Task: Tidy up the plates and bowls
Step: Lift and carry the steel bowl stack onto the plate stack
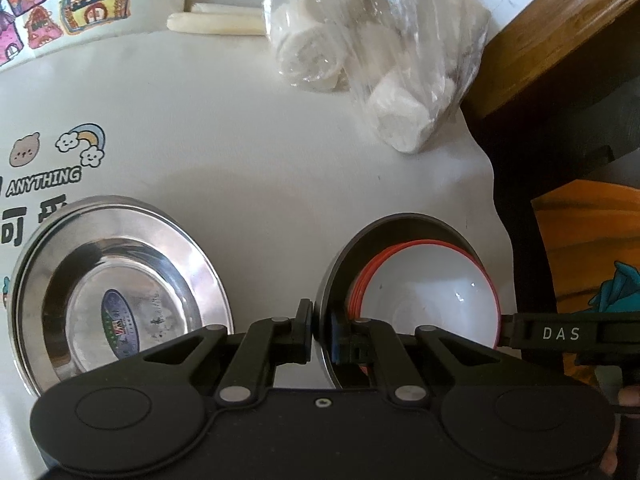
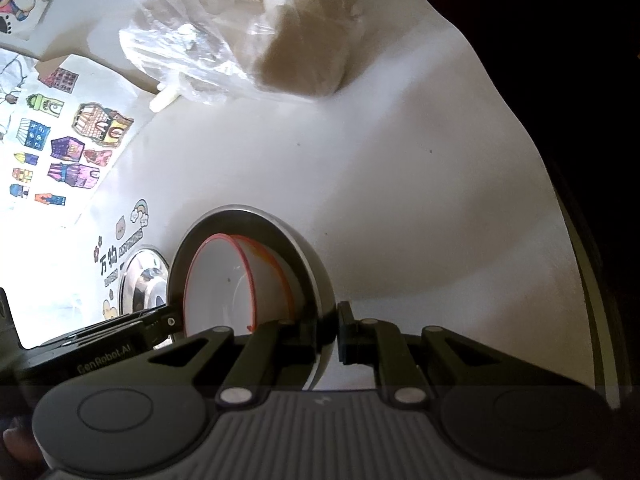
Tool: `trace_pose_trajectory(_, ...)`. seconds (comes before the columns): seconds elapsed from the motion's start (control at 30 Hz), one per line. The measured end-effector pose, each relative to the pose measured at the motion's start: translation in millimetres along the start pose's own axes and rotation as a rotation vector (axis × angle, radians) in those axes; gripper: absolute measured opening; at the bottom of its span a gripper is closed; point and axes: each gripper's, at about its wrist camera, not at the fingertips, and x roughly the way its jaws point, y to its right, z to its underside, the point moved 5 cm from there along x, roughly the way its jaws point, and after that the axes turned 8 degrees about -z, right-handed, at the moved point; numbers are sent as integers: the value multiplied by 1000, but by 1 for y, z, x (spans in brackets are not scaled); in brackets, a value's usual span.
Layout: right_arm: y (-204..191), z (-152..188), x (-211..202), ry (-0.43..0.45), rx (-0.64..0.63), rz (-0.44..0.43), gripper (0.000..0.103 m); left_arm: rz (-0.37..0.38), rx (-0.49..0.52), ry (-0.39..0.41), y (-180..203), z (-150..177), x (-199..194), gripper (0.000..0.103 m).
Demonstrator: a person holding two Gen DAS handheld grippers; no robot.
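A steel bowl (image 1: 348, 248) holds a nest of white bowls with red rims (image 1: 436, 280) near the table's right edge. My left gripper (image 1: 320, 322) is shut on the steel bowl's left rim, one finger outside and one inside. My right gripper (image 1: 508, 330) comes in from the right and meets the opposite rim. In the right wrist view my right gripper (image 2: 332, 332) is shut on the steel bowl (image 2: 312, 264), with the white bowls (image 2: 224, 284) tilted inside and my left gripper (image 2: 172, 322) at the far rim. A shallow steel plate (image 1: 120, 300) (image 2: 144, 276) lies on the table to the left.
A clear bag of white rolls (image 1: 360, 48) (image 2: 240, 40) lies at the back of the white table (image 1: 280, 140), with a pale stick (image 1: 216, 24) beside it. Cartoon stickers (image 1: 60, 160) mark the left side. The table's edge (image 1: 492, 184) drops off at right beside wooden furniture (image 1: 560, 40).
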Motion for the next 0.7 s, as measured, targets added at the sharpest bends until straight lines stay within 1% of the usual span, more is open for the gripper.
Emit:
trace_pose_trajectory(0.37, -16, 3, -11, -9, -50, -15, 12, -9, -40, 40, -19, -3, -20, 6)
trace_pose_trajectory(0.7, -23, 9, -17, -25, -83, -11, 13, -10, -78, 54, -35, 1, -27, 6)
